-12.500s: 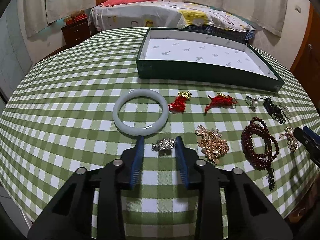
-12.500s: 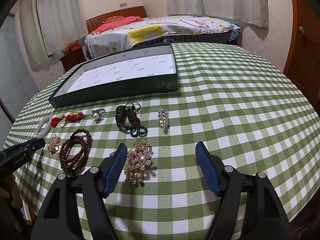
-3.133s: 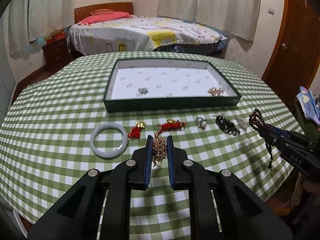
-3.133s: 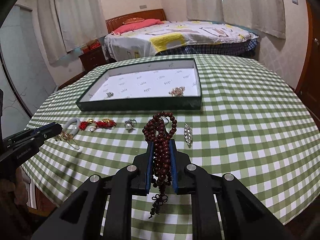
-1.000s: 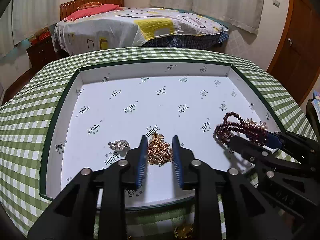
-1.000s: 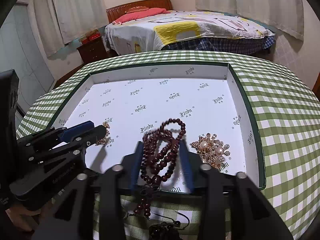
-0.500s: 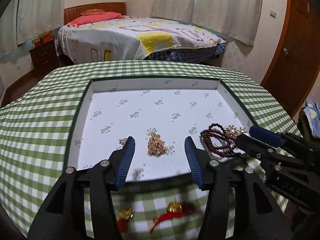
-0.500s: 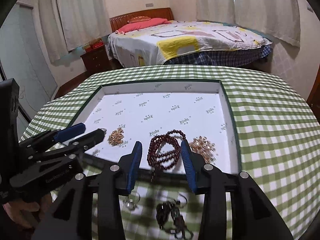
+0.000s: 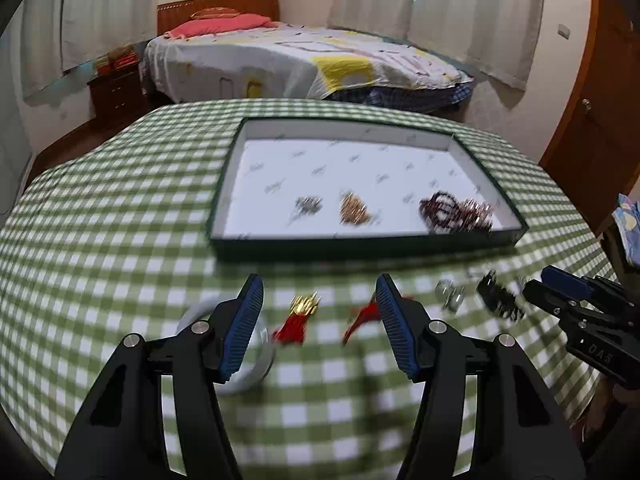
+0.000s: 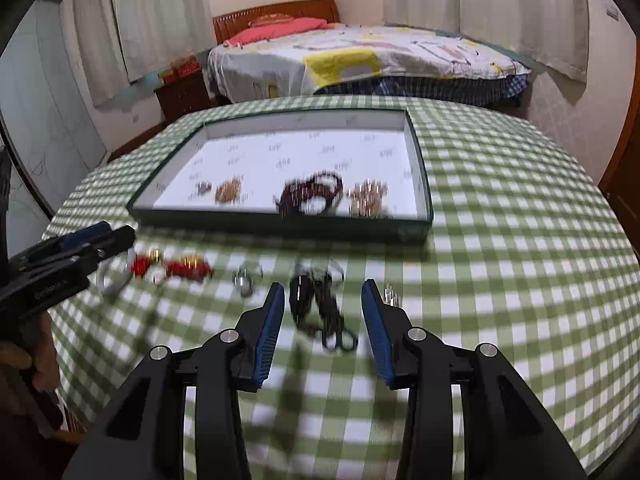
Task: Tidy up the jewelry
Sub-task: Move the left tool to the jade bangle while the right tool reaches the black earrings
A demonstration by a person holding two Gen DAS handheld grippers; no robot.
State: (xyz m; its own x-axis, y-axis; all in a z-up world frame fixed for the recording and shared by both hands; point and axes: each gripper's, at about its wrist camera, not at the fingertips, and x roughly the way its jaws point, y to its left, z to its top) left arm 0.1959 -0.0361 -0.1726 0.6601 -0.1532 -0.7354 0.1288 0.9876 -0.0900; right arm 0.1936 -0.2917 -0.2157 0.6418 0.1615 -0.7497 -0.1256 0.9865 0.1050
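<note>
The green tray (image 9: pixel 360 246) holds a silver brooch (image 9: pixel 308 205), a gold chain piece (image 9: pixel 354 209), dark red beads (image 9: pixel 440 210) and a pearl brooch (image 10: pixel 368 198). My left gripper (image 9: pixel 319 284) hangs over the cloth in front of the tray. Its jaws are opening and hold nothing. Below it lie two red tassel charms (image 9: pixel 296 320) and a white bangle (image 9: pixel 262 360). My right gripper (image 10: pixel 323 292) is open and empty above a black piece (image 10: pixel 320 308) on the cloth.
A pearl ring (image 10: pixel 246 278) and a small crystal brooch (image 10: pixel 390 294) lie on the green checked tablecloth (image 10: pixel 520 280). A hand (image 10: pixel 36 360) holds the left gripper at the table's left edge. A bed stands behind the table.
Both grippers drew back from the tray to the near cloth. The gold piece and the red beads stayed in the tray. The left jaws spread wider.
</note>
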